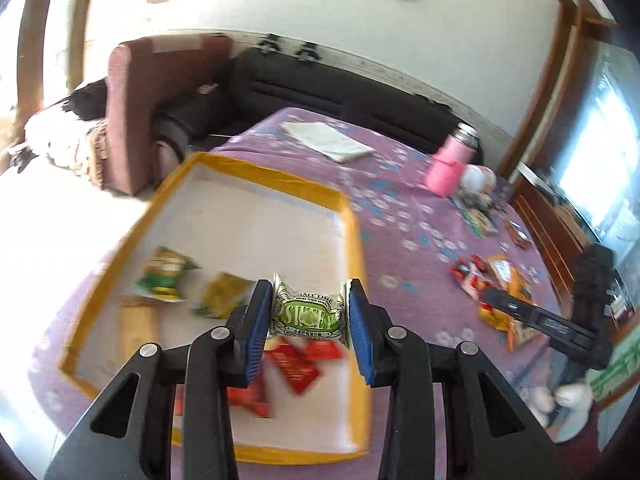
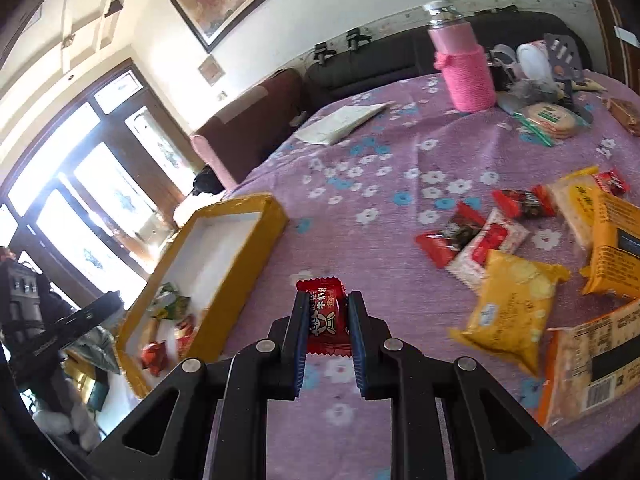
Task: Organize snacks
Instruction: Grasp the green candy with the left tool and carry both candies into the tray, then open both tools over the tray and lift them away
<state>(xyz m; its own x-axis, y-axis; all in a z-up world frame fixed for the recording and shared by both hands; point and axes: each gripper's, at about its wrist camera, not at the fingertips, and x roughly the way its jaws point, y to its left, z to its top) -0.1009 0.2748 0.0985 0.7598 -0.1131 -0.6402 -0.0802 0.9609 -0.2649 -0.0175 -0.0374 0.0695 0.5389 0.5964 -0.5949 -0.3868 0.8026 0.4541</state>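
Note:
My left gripper [image 1: 307,312] is shut on a green-and-white lime candy [image 1: 306,314] and holds it above the yellow-rimmed white tray [image 1: 352,216]. Green, yellow and red snack packets [image 1: 298,364] lie in the tray. My right gripper [image 2: 327,316] is shut on a red candy [image 2: 326,316] above the purple floral tablecloth, right of the tray [image 2: 240,264]. A loose pile of red, white, yellow and orange snack packs [image 2: 516,300] lies to its right; it also shows in the left wrist view [image 1: 496,292].
A pink bottle [image 2: 464,68] stands at the table's far side beside a round biscuit pack [image 2: 550,118] and clutter. A white folded paper [image 2: 340,122] lies at the far edge. Sofas stand beyond the table. The other gripper's black body [image 1: 560,324] shows at right.

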